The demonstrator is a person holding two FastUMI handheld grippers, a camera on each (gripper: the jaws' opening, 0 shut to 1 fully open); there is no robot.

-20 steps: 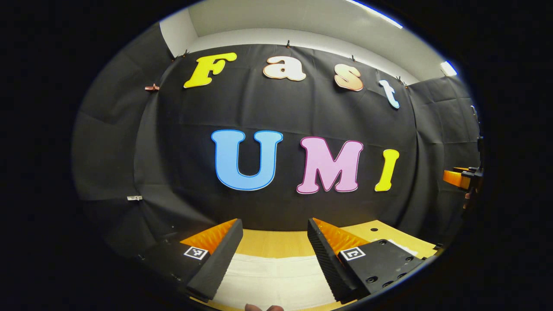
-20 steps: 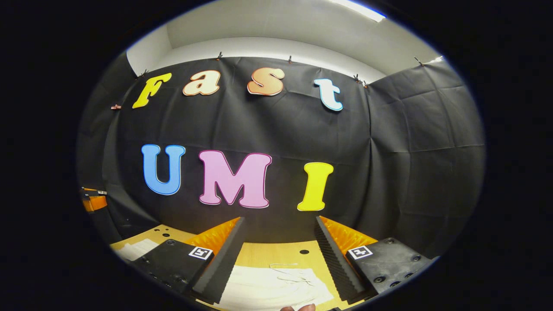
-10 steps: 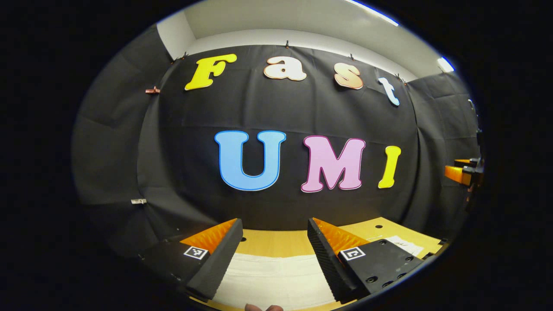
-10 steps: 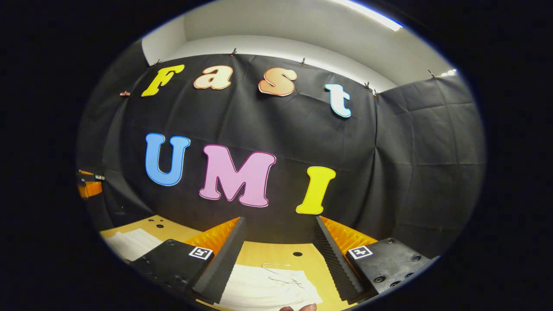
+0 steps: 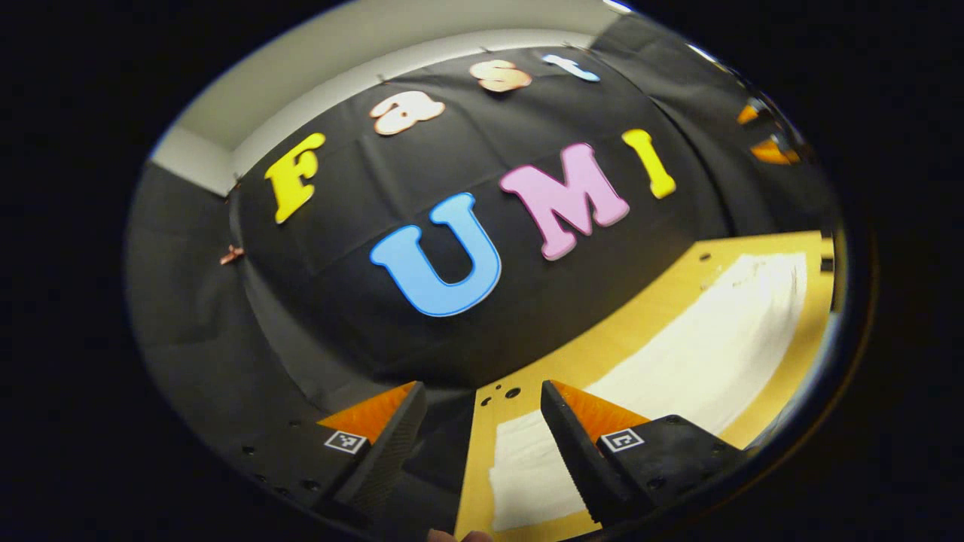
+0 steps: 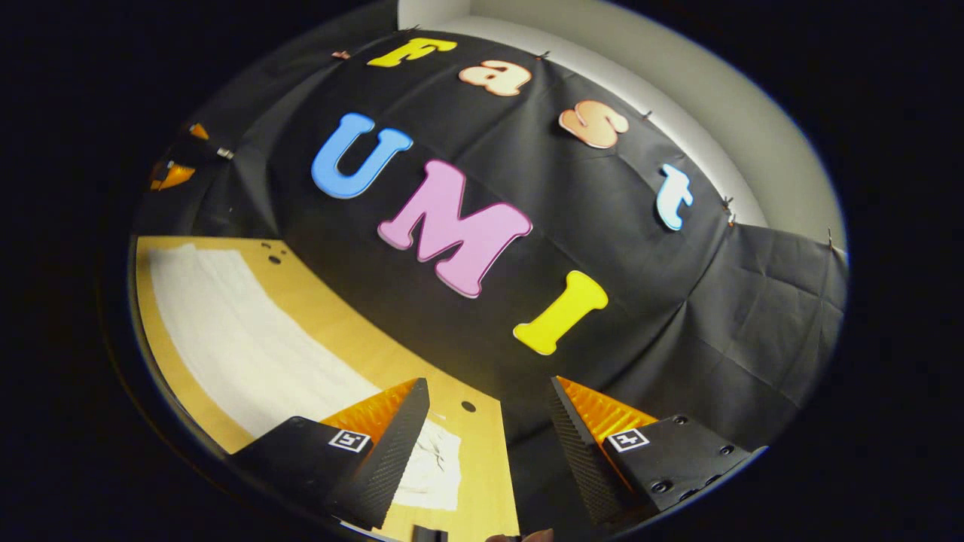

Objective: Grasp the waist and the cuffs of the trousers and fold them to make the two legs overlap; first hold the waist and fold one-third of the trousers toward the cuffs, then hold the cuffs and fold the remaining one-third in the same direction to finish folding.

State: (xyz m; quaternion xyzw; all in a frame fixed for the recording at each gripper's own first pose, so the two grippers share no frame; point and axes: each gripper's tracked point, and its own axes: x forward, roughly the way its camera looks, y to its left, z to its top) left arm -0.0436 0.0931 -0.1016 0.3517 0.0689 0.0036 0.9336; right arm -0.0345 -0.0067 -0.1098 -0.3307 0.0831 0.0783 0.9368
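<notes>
Tilting steeply in the left gripper view, the left hand-held gripper (image 5: 480,440) hangs above one end of the white trousers (image 5: 700,346), its two fingers spread wide with nothing between them. The right finger (image 5: 584,455) sits over the near end of the white cloth, while the left finger (image 5: 380,452) is over the dark gap beside the wooden surface (image 5: 580,357). From this gripper the trousers run away to the right as a long flat strip on the surface, reaching toward the far edge of the view. A fingertip (image 5: 459,536) of the person shows at the very bottom. In the right gripper view, the right hand-held gripper (image 6: 489,444) is also wide open and holds nothing. The trousers (image 6: 248,346) lie flat to its left, stretching away along the surface (image 6: 354,331), and their near end, with thin dark lines on it, lies just beside and partly behind the left finger (image 6: 384,467). The right finger (image 6: 584,459) is over the dark area past the surface's edge. Neither gripper touches the cloth, as far as can be seen.
</notes>
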